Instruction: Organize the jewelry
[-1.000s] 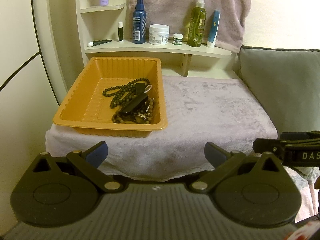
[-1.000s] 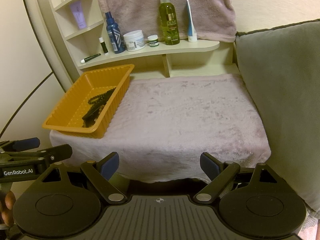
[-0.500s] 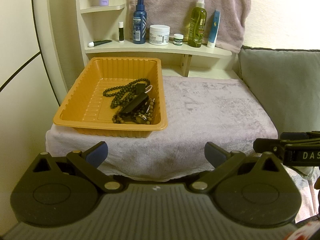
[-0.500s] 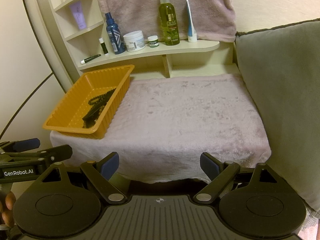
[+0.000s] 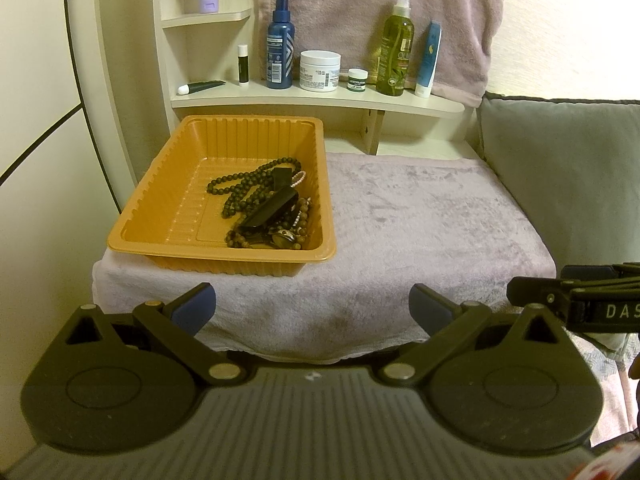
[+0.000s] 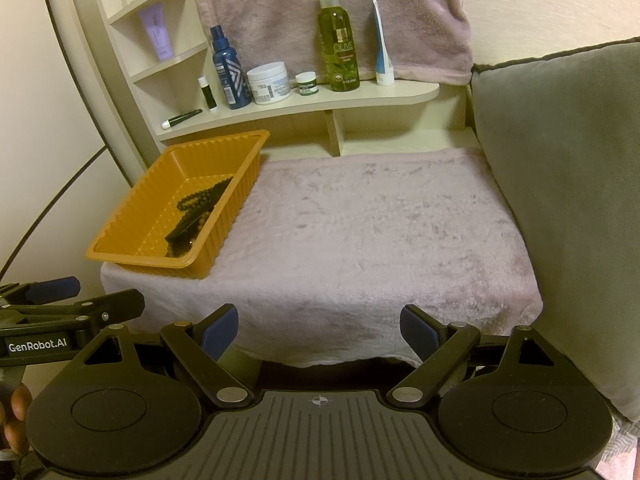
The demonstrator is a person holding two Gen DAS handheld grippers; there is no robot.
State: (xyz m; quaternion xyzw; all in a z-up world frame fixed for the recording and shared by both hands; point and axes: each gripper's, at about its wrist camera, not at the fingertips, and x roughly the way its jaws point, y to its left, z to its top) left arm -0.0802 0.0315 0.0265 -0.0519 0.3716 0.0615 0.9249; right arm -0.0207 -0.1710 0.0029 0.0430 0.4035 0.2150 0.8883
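An orange tray [image 5: 168, 200] sits on the left of a towel-covered table [image 5: 420, 216]. In its right half lies a pile of jewelry [image 5: 266, 208]: dark bead strands, a black clip and a pale bead string. The tray [image 6: 132, 220] and jewelry [image 6: 196, 210] also show in the right wrist view. My left gripper [image 5: 312, 306] is open and empty, held before the table's front edge. My right gripper [image 6: 318, 328] is open and empty, also before the front edge, to the right of the left one [image 6: 60, 312].
A shelf [image 5: 320, 100] behind the table holds bottles, jars and tubes. A pink towel [image 5: 360, 8] hangs behind it. A grey cushion [image 6: 560, 180] stands along the table's right side. A wall is on the left.
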